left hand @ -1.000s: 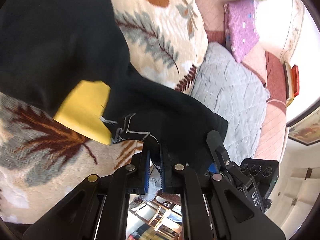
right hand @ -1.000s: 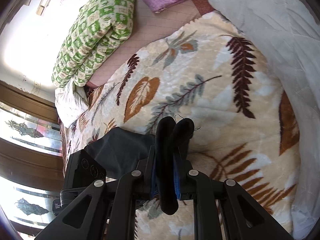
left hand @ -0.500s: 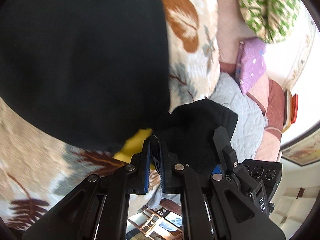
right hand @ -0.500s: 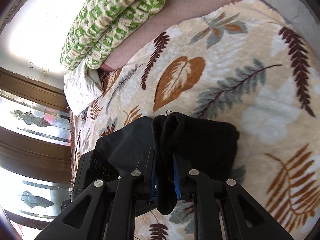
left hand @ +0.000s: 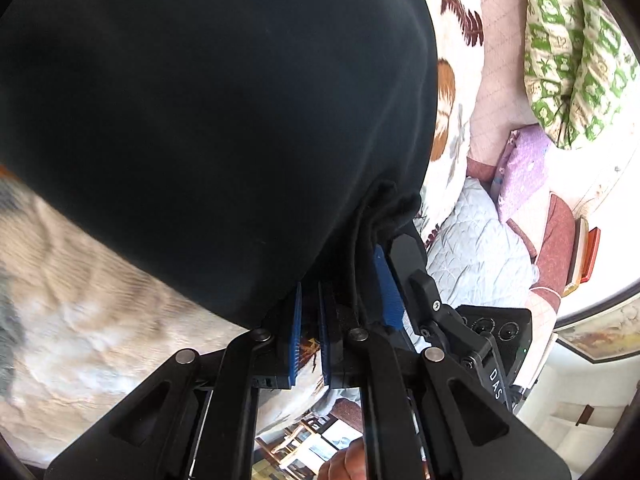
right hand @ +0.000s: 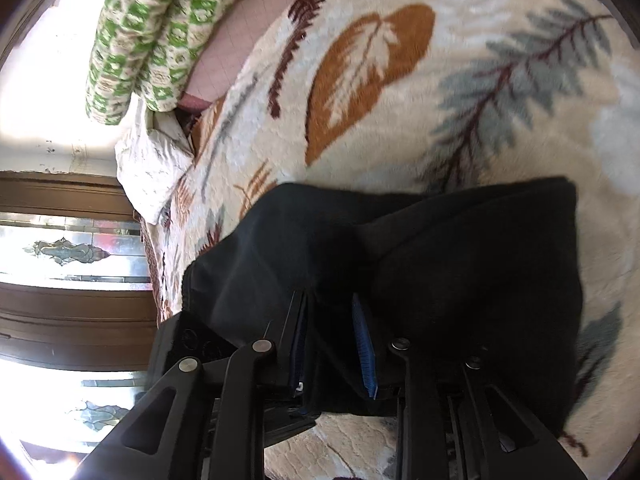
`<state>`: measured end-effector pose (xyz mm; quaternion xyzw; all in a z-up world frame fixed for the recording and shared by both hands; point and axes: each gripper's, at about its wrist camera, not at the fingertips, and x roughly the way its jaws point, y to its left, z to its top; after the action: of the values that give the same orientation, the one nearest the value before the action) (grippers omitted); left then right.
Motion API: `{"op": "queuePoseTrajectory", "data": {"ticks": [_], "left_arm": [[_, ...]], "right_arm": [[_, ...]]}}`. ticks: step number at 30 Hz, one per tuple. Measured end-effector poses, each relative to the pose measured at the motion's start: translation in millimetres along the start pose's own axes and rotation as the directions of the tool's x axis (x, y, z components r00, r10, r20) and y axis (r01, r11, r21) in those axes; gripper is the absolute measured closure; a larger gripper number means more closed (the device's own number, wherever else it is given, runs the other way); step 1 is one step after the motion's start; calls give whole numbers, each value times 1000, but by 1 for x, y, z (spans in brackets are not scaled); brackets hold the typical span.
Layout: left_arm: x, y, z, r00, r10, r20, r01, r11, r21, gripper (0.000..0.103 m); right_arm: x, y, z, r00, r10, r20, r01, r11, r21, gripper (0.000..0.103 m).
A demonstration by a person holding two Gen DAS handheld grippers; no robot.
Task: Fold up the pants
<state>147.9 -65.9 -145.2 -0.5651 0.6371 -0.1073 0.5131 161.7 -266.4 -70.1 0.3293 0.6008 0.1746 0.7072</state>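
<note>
While a second ago the black pants (right hand: pixel 460 280) hung above the leaf-patterned blanket (right hand: pixel 400 80), they now lie doubled on it. The right gripper (right hand: pixel 332 320) is opening, cloth loose between its jaws; the left gripper (left hand: pixel 310 308) stays clamped on its edge. That fold looks laid.

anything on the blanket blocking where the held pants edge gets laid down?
Nothing visible. The black pants lie directly on the leaf-print blanket; the green quilt sits off at the bed's edge. Right gripper is opening, cloth between its jaws.
</note>
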Motion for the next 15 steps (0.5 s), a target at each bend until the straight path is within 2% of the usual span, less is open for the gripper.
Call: {"op": "queuePoseTrajectory", "data": {"ticks": [3, 6, 8, 9, 10, 11, 12, 13, 15], "left_arm": [[-11, -3, -3, 999, 40, 22, -41, 999, 34, 97], [-23, -14, -13, 994, 94, 49, -99, 988, 117, 97], [-32, -27, -19, 990, 124, 72, -136, 973, 189, 97], [-35, -36, -21, 986, 144, 84, -160, 961, 225, 95], [-37, -46, -21, 981, 166, 98, -187, 945, 270, 89], [-38, -58, -22, 973, 200, 114, -226, 921, 317, 84], [-36, -70, -24, 964, 234, 127, -264, 895, 360, 70], [-35, -79, -22, 956, 261, 136, -294, 872, 391, 57], [-31, -91, -22, 945, 291, 147, -327, 843, 427, 51]], "right_arm": [[3, 8, 0, 999, -37, 14, 37, 999, -17, 78], [-22, 25, -3, 996, -40, 77, 45, 997, -65, 76], [-51, 33, -9, 989, 10, 144, 3, 996, -89, 68], [-66, 34, -13, 983, 32, 184, -15, 996, -92, 59], [-83, 33, -20, 972, 51, 230, -30, 995, -94, 50], [-99, 30, -28, 961, 70, 268, -46, 995, -93, 46], [-113, 23, -38, 949, 89, 304, -66, 994, -84, 38], [-119, 17, -45, 942, 99, 320, -81, 994, -70, 36], [-124, -4, -61, 931, 126, 344, -129, 992, -13, 36]]}}
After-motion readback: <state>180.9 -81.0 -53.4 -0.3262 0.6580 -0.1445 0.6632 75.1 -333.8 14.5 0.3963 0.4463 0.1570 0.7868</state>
